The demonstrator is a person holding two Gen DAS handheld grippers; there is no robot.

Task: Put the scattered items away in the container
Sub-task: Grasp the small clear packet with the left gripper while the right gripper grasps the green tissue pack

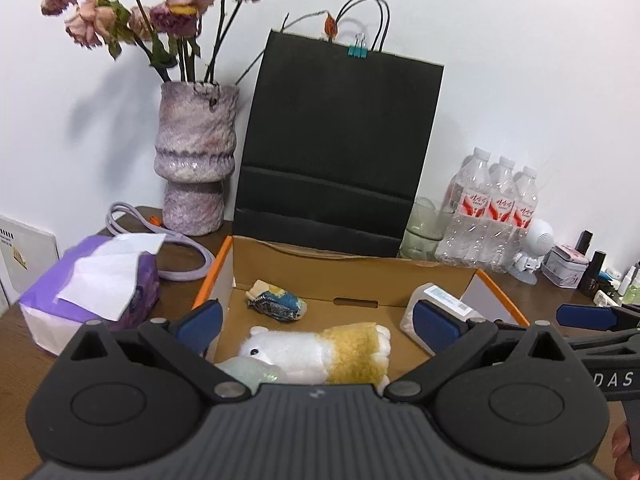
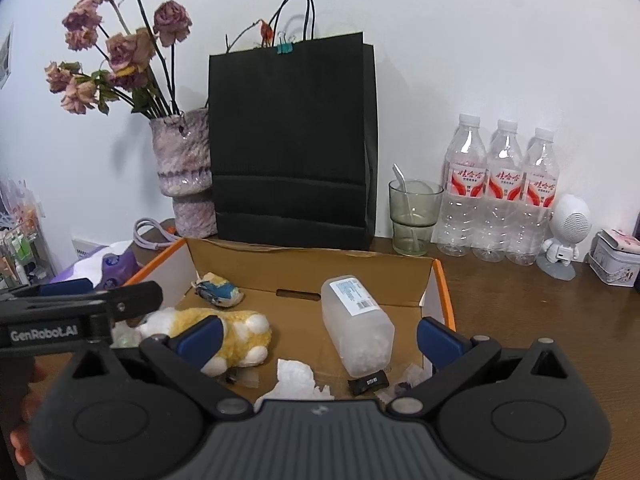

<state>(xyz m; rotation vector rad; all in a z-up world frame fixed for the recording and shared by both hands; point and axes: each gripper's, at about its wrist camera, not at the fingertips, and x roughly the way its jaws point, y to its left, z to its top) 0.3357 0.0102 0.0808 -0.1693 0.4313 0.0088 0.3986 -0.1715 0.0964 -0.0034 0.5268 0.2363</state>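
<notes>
An open cardboard box (image 1: 356,276) (image 2: 304,276) with orange edges holds a white and yellow plush toy (image 1: 320,352) (image 2: 236,336), a crumpled blue wrapper (image 1: 276,300) (image 2: 218,290), a translucent plastic bottle lying on its side (image 2: 358,324) (image 1: 440,300), crumpled white tissue (image 2: 294,376) and a small black item (image 2: 368,383). My left gripper (image 1: 318,322) is open and empty above the box's left half. My right gripper (image 2: 320,336) is open and empty above the box's right half. The right gripper's finger shows in the left wrist view (image 1: 588,315), the left gripper in the right wrist view (image 2: 80,300).
A black paper bag (image 1: 340,148) (image 2: 292,140) stands behind the box, a vase of dried roses (image 1: 196,160) to its left. A purple tissue pack (image 1: 92,292) and cable (image 1: 180,248) lie left. A glass (image 2: 414,216), three water bottles (image 2: 500,192), a white figurine (image 2: 566,236) and a tin (image 2: 616,258) stand right.
</notes>
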